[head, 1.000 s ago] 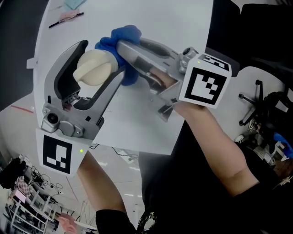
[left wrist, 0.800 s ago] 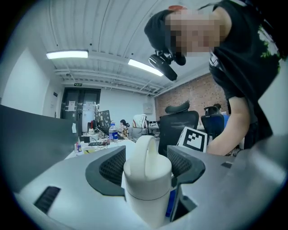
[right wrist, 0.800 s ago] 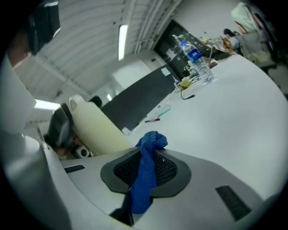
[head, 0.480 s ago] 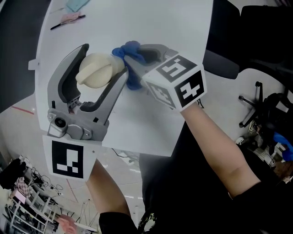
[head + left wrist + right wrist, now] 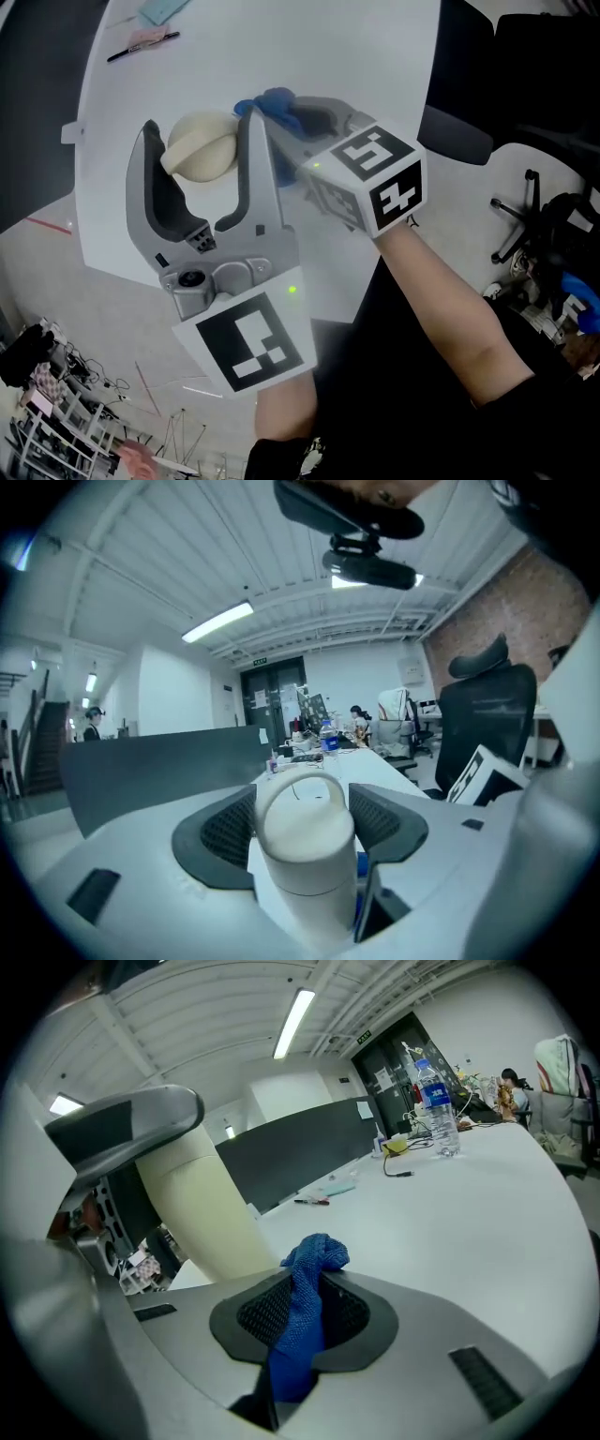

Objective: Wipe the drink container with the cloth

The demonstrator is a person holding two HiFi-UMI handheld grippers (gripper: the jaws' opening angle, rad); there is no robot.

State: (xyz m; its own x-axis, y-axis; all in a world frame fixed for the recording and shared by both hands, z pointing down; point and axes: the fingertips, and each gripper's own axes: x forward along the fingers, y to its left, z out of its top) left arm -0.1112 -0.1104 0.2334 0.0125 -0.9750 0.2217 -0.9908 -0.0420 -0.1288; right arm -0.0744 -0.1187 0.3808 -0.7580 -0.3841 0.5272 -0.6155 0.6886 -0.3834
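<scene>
Both grippers gripping: left gripper (image 5: 199, 131) turning over, clamping drink container (image 5: 201, 157); right gripper (image 5: 286, 112) pinching cloth (image 5: 302, 1321) at its far side, likely exposing fresh surface for wiping.

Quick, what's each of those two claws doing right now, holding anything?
Left gripper: closed on the cream bottle.
Right gripper: closed on the blue cloth.

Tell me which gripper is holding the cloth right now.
The right gripper: its jaws pinch the blue cloth. The left gripper clamps the cream drink container instead.
</scene>
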